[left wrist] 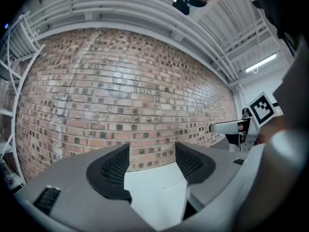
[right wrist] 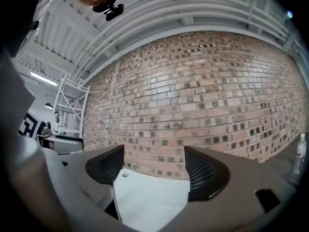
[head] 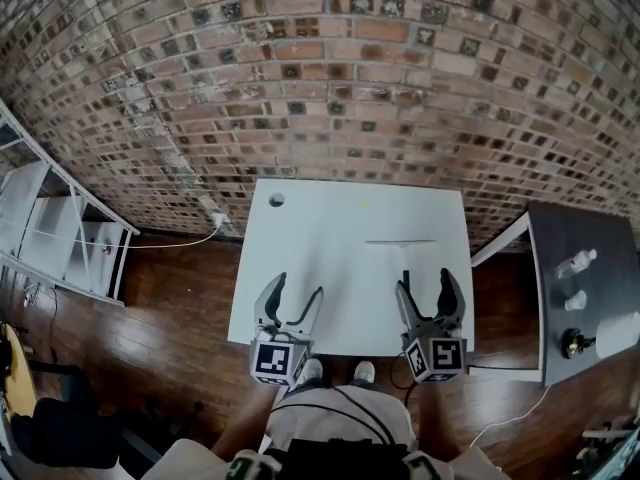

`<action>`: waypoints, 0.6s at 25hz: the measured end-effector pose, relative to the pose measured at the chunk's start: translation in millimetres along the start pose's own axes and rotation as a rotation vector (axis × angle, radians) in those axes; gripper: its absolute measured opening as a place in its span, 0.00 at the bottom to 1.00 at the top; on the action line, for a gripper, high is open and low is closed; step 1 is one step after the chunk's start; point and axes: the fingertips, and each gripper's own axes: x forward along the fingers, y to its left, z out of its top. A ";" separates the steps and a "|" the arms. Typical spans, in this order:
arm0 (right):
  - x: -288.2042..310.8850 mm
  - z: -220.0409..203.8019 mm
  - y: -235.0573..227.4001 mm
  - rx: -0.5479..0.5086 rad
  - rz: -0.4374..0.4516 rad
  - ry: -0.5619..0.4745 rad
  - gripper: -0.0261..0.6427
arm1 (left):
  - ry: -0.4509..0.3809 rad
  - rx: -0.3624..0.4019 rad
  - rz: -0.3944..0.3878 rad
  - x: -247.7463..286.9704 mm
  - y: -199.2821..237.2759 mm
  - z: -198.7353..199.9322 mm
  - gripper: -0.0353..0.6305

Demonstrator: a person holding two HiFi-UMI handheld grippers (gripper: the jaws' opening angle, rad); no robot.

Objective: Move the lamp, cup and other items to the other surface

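Note:
On the dark side table (head: 560, 238) at the right stand a clear bottle (head: 577, 262), a small pale cup (head: 575, 300) and a black-and-brass piece (head: 576, 345) beside a white shape (head: 620, 332), probably the lamp. Both grippers hover over the near edge of the white table (head: 350, 238), which is bare. My left gripper (head: 296, 296) is open with nothing between its fingers, and only tabletop shows between its jaws in the left gripper view (left wrist: 152, 163). My right gripper (head: 427, 286) is open and empty too (right wrist: 153, 166). The bottle (right wrist: 301, 153) shows at the far right of the right gripper view.
A brick wall (head: 330, 88) rises behind the white table. A white shelf rack (head: 60, 238) stands at the left, with a white cable (head: 190, 238) running along the wood floor. The white table has a small round hole (head: 277, 200) at its back left corner.

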 end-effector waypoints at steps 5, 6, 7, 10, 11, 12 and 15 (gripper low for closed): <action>-21.1 40.9 6.1 -0.101 -0.006 -0.112 0.67 | -0.056 0.004 0.017 -3.7 -3.9 27.8 0.56; -22.2 44.6 7.7 -0.101 -0.002 -0.121 0.67 | -0.063 0.021 0.020 -4.1 -3.1 30.1 0.56; -22.4 46.8 9.8 -0.095 0.004 -0.122 0.67 | -0.064 0.037 0.023 -4.6 -2.1 31.1 0.56; -22.2 47.2 10.6 -0.094 0.011 -0.124 0.67 | -0.073 0.030 0.032 -4.8 -4.0 37.1 0.56; -22.2 46.4 10.3 -0.093 0.012 -0.124 0.67 | -0.084 0.020 0.028 -4.5 -6.9 40.7 0.56; -22.0 45.7 10.2 -0.091 0.013 -0.121 0.67 | -0.091 0.017 0.025 -4.7 -9.2 42.7 0.56; -21.0 44.7 10.4 -0.085 0.019 -0.109 0.66 | -0.092 0.018 0.029 -5.9 -12.3 44.2 0.56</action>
